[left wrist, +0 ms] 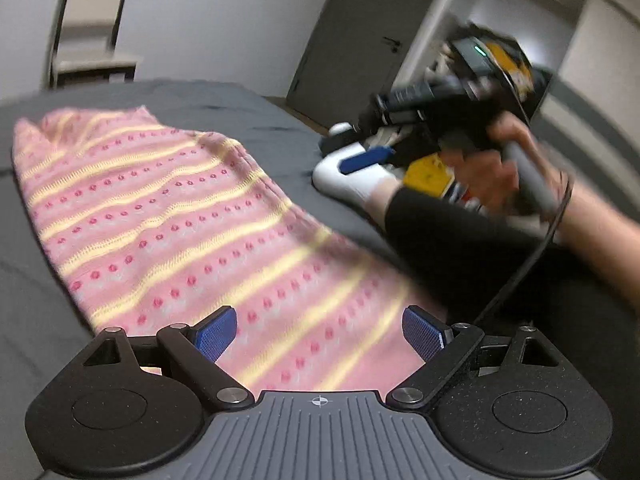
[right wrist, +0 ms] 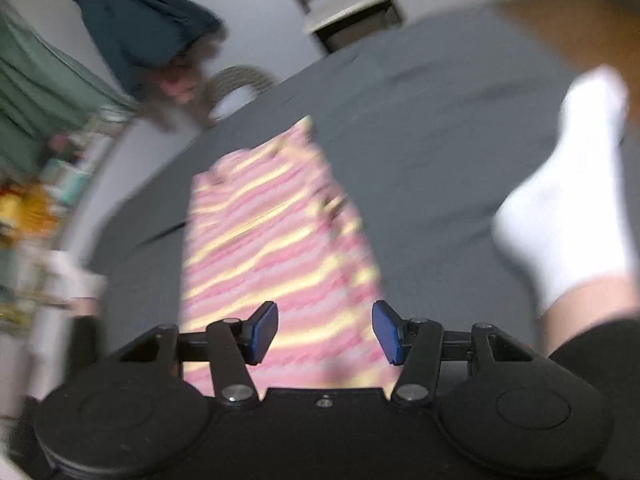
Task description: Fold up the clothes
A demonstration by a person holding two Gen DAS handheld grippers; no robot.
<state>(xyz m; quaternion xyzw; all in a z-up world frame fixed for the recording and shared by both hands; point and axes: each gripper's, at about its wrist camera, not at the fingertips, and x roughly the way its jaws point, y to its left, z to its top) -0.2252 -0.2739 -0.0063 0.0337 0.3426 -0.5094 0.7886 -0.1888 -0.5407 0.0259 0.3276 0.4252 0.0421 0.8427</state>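
A pink knit garment (left wrist: pixel 168 216) with yellow stripes and red dots lies folded into a long strip on a dark grey bed sheet (left wrist: pixel 248 116). My left gripper (left wrist: pixel 320 334) hovers open over its near end, nothing between the blue pads (left wrist: pixel 216 334). The right wrist view shows the same garment (right wrist: pixel 272 240) stretching away from my right gripper (right wrist: pixel 326 332), which is open above its near end and holds nothing. In the left wrist view the other gripper (left wrist: pixel 360 160) appears blurred at the right, held by a hand (left wrist: pixel 492 160).
A foot in a white sock (right wrist: pixel 568 200) rests on the sheet (right wrist: pixel 440 140) right of the garment. A pale chair (right wrist: pixel 352 4) stands beyond the bed, a dark blue cloth (right wrist: pixel 136 24) hangs at the upper left, and cluttered shelves (right wrist: pixel 36 208) are at the left. A door (left wrist: pixel 352 40) is behind.
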